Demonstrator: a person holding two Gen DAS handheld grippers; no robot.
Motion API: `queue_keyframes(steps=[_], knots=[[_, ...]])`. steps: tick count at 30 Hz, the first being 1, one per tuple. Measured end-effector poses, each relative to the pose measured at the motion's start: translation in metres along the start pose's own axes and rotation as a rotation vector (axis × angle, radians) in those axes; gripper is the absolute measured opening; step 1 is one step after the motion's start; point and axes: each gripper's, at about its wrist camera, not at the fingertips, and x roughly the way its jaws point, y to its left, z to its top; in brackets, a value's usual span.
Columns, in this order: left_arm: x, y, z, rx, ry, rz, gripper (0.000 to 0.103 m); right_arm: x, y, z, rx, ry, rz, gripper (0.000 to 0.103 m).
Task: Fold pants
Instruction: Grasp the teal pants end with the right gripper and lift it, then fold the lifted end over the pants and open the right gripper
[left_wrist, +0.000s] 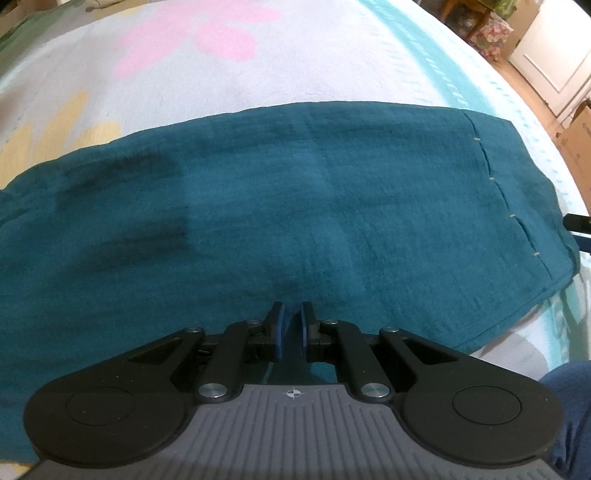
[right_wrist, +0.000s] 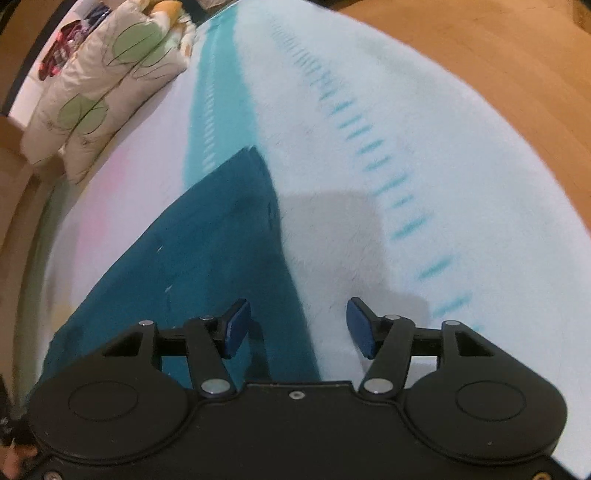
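Note:
Teal pants (left_wrist: 280, 206) lie flat across a bed, their hem with white stitch marks at the right. My left gripper (left_wrist: 292, 325) is shut on the near edge of the pants; a sliver of teal cloth shows between its blue pads. In the right wrist view the pants (right_wrist: 207, 236) run from the lower left up to a corner. My right gripper (right_wrist: 297, 326) is open and empty, just above the pants' right edge, its left fingertip (right_wrist: 236, 328) over the cloth and its right fingertip (right_wrist: 362, 330) over the blanket.
The bed is covered by a pale blanket (left_wrist: 258, 74) with pink and yellow shapes and a turquoise stripe (right_wrist: 218, 99). Patterned pillows (right_wrist: 110, 74) lie at the far left. Wooden floor (right_wrist: 498, 74) lies beyond the bed edge. A white door (left_wrist: 554, 48) and cardboard box stand at the right.

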Motion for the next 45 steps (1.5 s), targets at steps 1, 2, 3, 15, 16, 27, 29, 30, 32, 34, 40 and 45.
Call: queue_keyframes(steps=[1, 2, 3, 15, 16, 27, 29, 30, 32, 34, 40, 45], knots=[[0.000, 0.000, 0.000, -0.002, -0.001, 0.000, 0.009, 0.002, 0.000, 0.001, 0.005, -0.002, 0.020, 0.070], [0.000, 0.000, 0.000, -0.004, -0.001, -0.001, 0.009, 0.004, 0.000, 0.002, 0.007, -0.005, 0.044, 0.074], [0.000, 0.000, 0.000, -0.008, -0.002, -0.001, 0.009, 0.008, 0.001, 0.004, 0.006, -0.008, 0.067, 0.078], [-0.003, -0.005, 0.036, -0.040, -0.041, -0.026, 0.009, 0.032, 0.028, 0.017, -0.025, -0.015, 0.108, 0.019], [-0.003, -0.007, 0.045, -0.032, -0.060, -0.016, 0.009, 0.027, 0.031, 0.016, -0.034, -0.025, 0.111, 0.019], [0.032, -0.007, 0.107, -0.035, -0.081, 0.052, 0.009, -0.002, 0.075, 0.025, -0.114, -0.058, 0.091, 0.018], [0.024, -0.006, 0.104, -0.019, -0.082, 0.044, 0.009, -0.003, 0.085, 0.026, -0.121, -0.061, 0.086, 0.018], [0.018, -0.002, 0.101, -0.032, -0.087, 0.036, 0.009, -0.004, 0.091, 0.027, -0.127, -0.061, 0.083, 0.018], [0.004, 0.012, 0.090, -0.066, -0.088, 0.029, 0.009, -0.008, 0.106, 0.028, -0.143, -0.064, 0.079, 0.018], [-0.007, 0.027, 0.077, -0.087, -0.082, 0.034, 0.009, -0.011, 0.124, 0.027, -0.167, -0.064, 0.084, 0.018], [-0.044, 0.085, 0.031, -0.159, -0.074, 0.062, 0.009, -0.015, 0.201, 0.013, -0.264, -0.063, 0.128, 0.019], [-0.074, 0.141, -0.010, -0.242, -0.092, 0.091, 0.009, -0.001, 0.282, -0.013, -0.347, -0.044, 0.231, 0.019]])
